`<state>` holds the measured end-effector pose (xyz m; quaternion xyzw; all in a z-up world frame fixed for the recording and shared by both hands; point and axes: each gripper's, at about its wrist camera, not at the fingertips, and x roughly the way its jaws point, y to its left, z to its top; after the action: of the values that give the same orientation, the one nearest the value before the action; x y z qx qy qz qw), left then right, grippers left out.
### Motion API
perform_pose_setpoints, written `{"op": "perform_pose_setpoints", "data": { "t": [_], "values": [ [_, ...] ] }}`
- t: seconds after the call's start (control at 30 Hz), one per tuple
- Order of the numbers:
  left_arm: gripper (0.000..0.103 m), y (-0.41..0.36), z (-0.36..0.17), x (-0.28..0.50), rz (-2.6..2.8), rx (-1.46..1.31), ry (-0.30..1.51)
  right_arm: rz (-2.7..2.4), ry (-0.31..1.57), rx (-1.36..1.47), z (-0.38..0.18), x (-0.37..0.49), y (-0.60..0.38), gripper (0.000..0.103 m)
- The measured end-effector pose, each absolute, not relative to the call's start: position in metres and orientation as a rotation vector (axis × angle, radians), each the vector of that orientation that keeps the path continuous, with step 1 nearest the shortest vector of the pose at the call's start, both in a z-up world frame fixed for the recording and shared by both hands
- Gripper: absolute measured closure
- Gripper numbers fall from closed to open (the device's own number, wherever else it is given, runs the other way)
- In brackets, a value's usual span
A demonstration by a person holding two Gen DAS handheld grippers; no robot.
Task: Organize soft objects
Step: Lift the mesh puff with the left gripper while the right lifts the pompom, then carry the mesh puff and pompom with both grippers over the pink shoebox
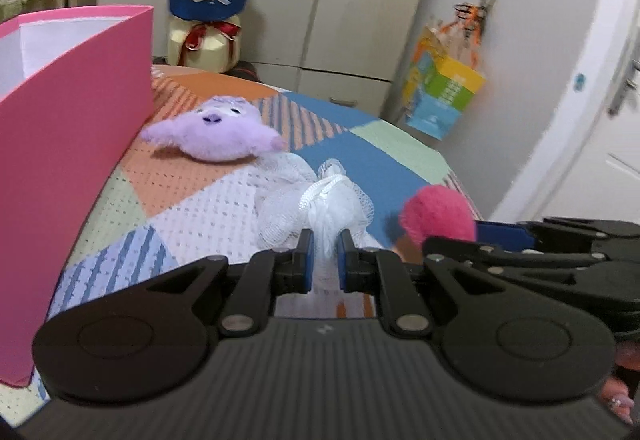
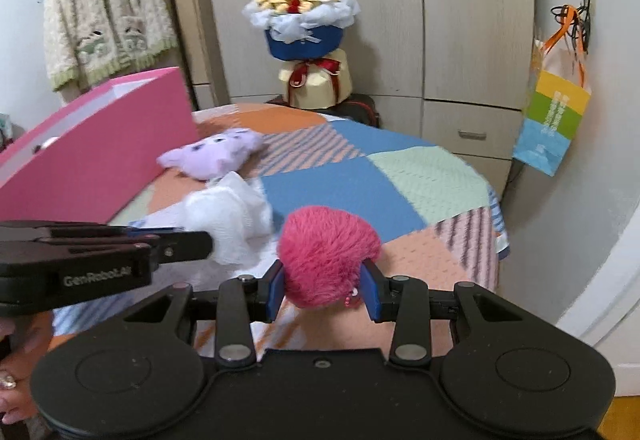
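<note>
Even, soft indoor light; motion blur, fisheye-bent edges.

You're working over a bed with a patchwork cover of orange, blue, green and striped panels. On it lie 1 purple plush toy and, beside it, 1 pink box.

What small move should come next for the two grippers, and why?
Probably carry both loads leftward to the open pink box and release them inside. The left gripper is shut on the white mesh sponge, the right gripper is shut on the pink fluffy ball, and the box stands just left of them. The purple plush waits on the bedspread.
</note>
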<state>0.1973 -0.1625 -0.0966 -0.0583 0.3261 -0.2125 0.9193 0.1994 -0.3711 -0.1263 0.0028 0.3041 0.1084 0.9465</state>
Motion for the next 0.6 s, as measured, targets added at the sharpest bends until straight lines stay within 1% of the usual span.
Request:
{"op": "perform_pose_setpoints", "data": {
  "t": [0.27, 0.6],
  "values": [
    [0.093, -0.128, -0.093, 0.17, -0.526, -0.107, 0.665, 0.213, 0.609, 0.001, -0.128, 0.163, -0.352, 0.059],
    [0.093, -0.079, -0.084, 0.144, -0.583, -0.103, 0.765, 0.262, 0.662, -0.063, -0.121, 0.121, -0.322, 0.059]
  ]
}}
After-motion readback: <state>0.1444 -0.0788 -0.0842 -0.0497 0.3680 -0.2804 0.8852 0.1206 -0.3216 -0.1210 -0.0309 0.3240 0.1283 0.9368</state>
